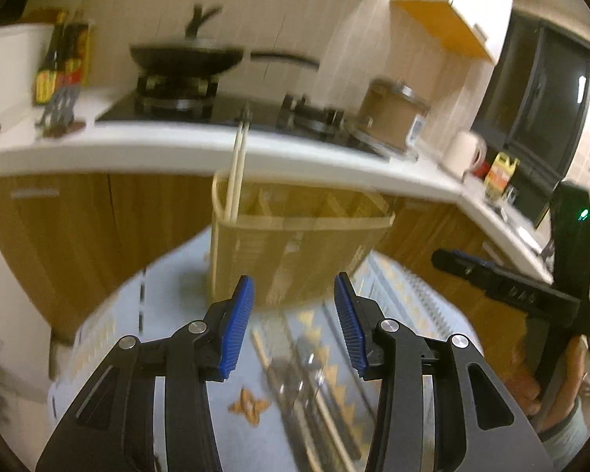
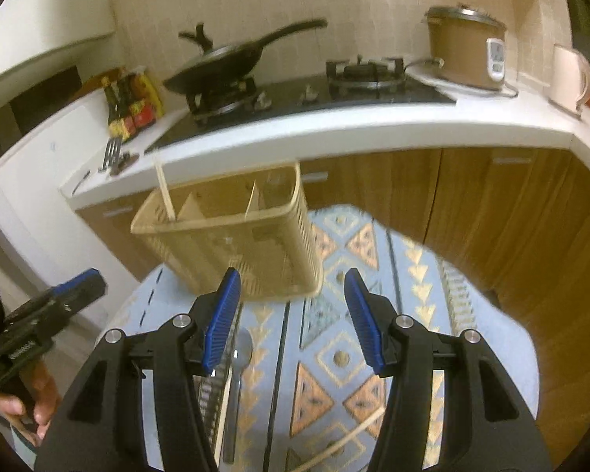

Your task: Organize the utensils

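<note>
Hovering over the patterned surface, we hold both claws half open and empty: left claw, right claw. The caddy sits at twelve o'clock, chopsticks inside; a spoon, seemingly among other utensils, lies below. Reaching through blur, we risk tipping it.

**Open jaws over a patterned cloth**

Right gripper empty, blue jaws apart above a patterned cloth. Beige slotted basket standing just ahead on the cloth, one chopstick upright in its left compartment. Spoon lying below the left jaw; another chopstick loose at lower right. Left gripper at the left edge, held by a hand. Behind, white counter with wok and pot.
</note>
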The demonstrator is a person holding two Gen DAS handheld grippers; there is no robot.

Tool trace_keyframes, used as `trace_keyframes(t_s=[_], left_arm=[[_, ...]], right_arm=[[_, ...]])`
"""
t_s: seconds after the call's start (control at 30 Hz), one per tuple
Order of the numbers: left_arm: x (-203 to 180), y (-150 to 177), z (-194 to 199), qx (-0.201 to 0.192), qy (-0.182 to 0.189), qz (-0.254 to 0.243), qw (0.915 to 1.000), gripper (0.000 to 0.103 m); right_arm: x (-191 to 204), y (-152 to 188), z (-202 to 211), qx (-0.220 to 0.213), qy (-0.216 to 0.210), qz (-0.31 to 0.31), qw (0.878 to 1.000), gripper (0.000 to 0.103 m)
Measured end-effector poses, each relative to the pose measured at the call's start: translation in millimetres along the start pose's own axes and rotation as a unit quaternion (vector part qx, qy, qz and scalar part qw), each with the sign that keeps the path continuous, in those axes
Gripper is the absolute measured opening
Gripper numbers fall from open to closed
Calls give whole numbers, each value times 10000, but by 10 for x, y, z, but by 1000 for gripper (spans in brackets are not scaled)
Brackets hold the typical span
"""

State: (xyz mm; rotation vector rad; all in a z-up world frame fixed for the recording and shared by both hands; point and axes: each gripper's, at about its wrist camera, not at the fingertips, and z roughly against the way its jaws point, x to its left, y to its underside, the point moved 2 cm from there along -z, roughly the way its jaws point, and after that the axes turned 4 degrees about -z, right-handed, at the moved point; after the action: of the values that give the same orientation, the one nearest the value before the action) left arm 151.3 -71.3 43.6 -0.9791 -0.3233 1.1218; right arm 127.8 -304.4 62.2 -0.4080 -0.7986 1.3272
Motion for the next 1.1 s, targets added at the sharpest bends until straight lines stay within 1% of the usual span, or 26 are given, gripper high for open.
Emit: trace_keyframes(t_s=[0.17, 0.2, 0.3, 0.37, 0.47, 0.6, 0.77, 0.83, 0.9, 0.93, 0.97, 1.0, 1.07, 1.1], left_arm=[[124, 345, -248, 789, -65, 88, 9968, 41], [137, 391, -287, 909, -70, 90, 9958, 41], [146, 581, -462, 1422, -33, 14, 9898, 41], [124, 672, -548, 1687, 36, -92, 9856, 39], [79, 792, -658, 1972, 29, -258, 9800, 39], [45, 864, -778, 2203, 12, -307, 9749, 39], [-7, 927, -915, 2411, -85, -364, 9698, 30], [-48, 918, -938, 2373, -147, -398, 9705, 28], [-62, 913, -952, 2361, -204, -380, 9708, 22], [-61, 911, -957, 2349, -260, -374, 9709, 14], [-58, 909, -962, 2337, -291, -359, 9712, 9], [-60, 914, -958, 2327, -291, -322, 9716, 8], [-33, 917, -935, 2261, -272, -197, 9735, 3], [-13, 918, -902, 2228, -264, -164, 9744, 2]], right_arm=[[57, 246, -207, 425, 138, 285, 9986, 52], [72, 315, -287, 584, 153, 344, 9976, 52], [102, 449, -456, 939, 110, 430, 9946, 51], [138, 549, -558, 1146, 121, 541, 9919, 51], [185, 651, -629, 1290, 134, 693, 9891, 51], [224, 703, -728, 1458, 163, 768, 9862, 51], [233, 731, -823, 1630, 158, 743, 9837, 51], [228, 738, -870, 1728, 87, 662, 9827, 51], [233, 740, -908, 1773, 78, 623, 9822, 51], [234, 734, -923, 1781, 84, 610, 9821, 48], [236, 724, -944, 1799, 79, 584, 9819, 46], [239, 713, -960, 1813, 60, 553, 9818, 45], [240, 690, -997, 1836, 37, 474, 9819, 38], [236, 679, -1008, 1841, 32, 457, 9818, 37]])
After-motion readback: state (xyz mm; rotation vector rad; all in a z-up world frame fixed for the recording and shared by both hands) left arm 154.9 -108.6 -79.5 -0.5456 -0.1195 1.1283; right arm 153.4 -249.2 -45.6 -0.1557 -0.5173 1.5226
